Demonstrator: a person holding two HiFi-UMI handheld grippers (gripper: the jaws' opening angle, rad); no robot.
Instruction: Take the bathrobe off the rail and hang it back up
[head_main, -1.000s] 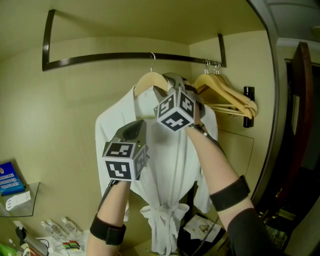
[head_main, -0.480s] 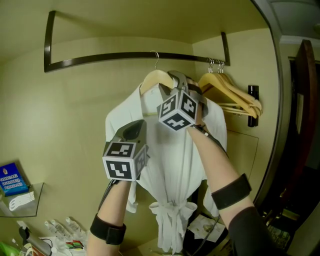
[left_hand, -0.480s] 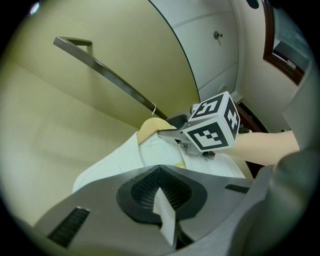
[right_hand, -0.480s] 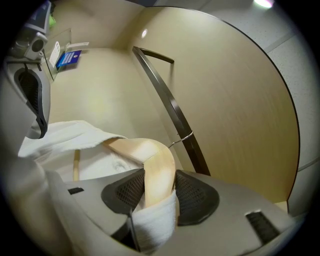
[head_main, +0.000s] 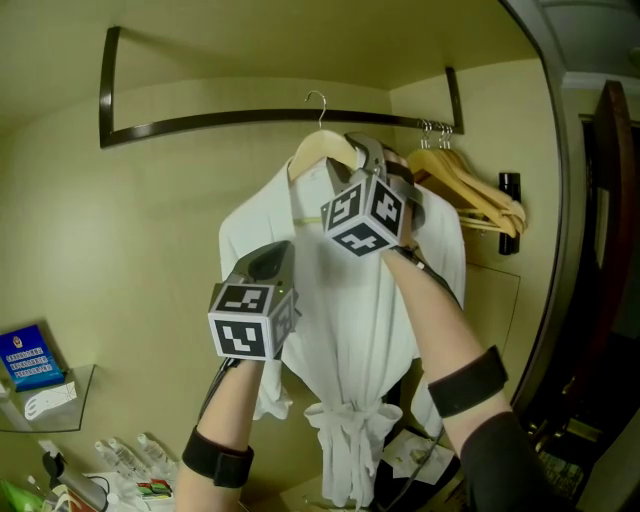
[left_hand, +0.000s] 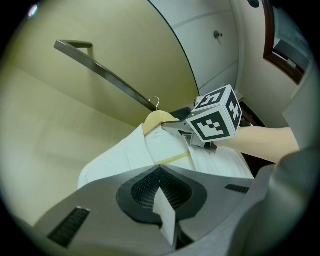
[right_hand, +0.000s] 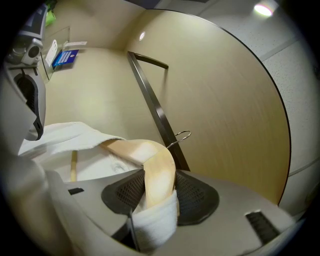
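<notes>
Nearest: both forearms reach up and away, a black wristband (head_main: 214, 460) on the left one. Left hand-held gripper (left_hand: 161, 196): jaws together, a thin fold of white cloth from the bathrobe (head_main: 350, 330) pinched between the pads; in the head view it sits at the robe's left front, below the collar. Right hand-held gripper (right_hand: 152, 200): higher and just beyond, jaws clamped on the sloping arm of the wooden hanger (right_hand: 150, 160), with robe cloth caught in the same grip below the wood. Bathrobe hangs full length from that hanger, belt knotted (head_main: 345, 425) at the front, sleeves loose at either side. Hanger's wire hook (head_main: 318, 99) stands with its curve above the line of the dark rail (head_main: 220, 121); contact between hook and rail cannot be told from any view. Further right on the rail: a bunch of bare wooden hangers (head_main: 470, 195), well apart from the robe. Behind: beige wall; a blue box (head_main: 28, 355) low at the left.
</notes>
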